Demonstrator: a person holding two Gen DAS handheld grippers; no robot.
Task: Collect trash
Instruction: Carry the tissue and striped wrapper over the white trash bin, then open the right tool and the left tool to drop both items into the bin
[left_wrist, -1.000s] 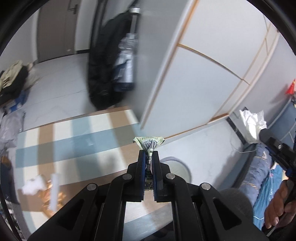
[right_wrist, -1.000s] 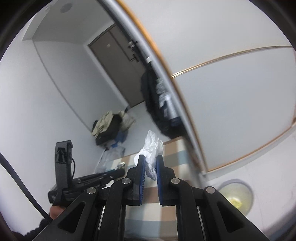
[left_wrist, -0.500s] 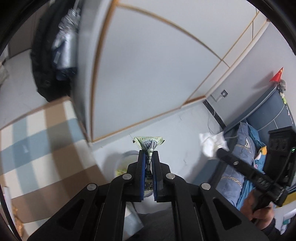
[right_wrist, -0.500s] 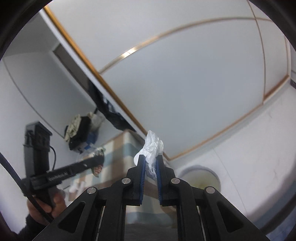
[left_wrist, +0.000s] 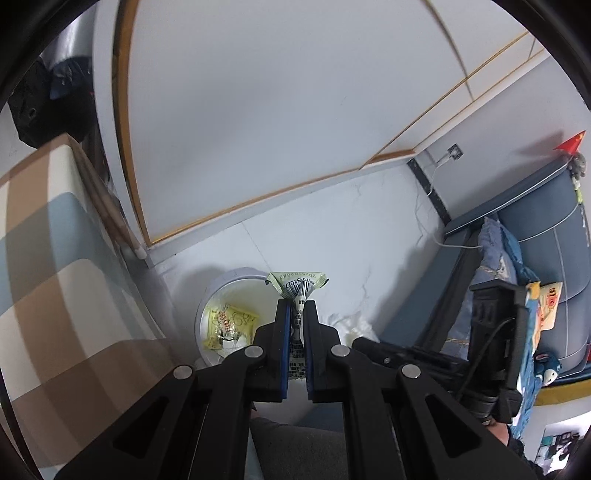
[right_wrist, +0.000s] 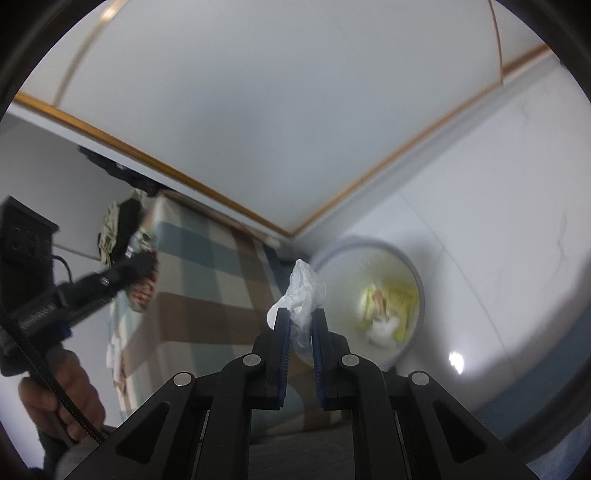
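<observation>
While both tools point steeply down at the floor, I read my left gripper (left_wrist: 295, 306) as clamped tight on a flattened pale-green foil wrapper with a printed barcode (left_wrist: 297, 285), whose fanned top sticks out past the blue pads. My right gripper (right_wrist: 298, 314) is pinched on a crumpled wad of thin white plastic film (right_wrist: 302, 291), which bulges above the fingertips because only its lower part is squeezed.

Both pieces of trash hang near the round white plastic bin with a grey rim (left_wrist: 231, 277), which stands on the pale marble-look floor (left_wrist: 369, 236) beside the checked brown, blue and cream bedcover (left_wrist: 55, 280). In the left view the wrapper sits just at the bin's far rim; in the right view the film lies to the left of the opening (right_wrist: 373, 295). Yellow packets (left_wrist: 229, 321) and white scraps already lie inside, so I judge this to be the drop point.

I would centre each piece over the opening before letting go, since light film can drift and miss.
</observation>
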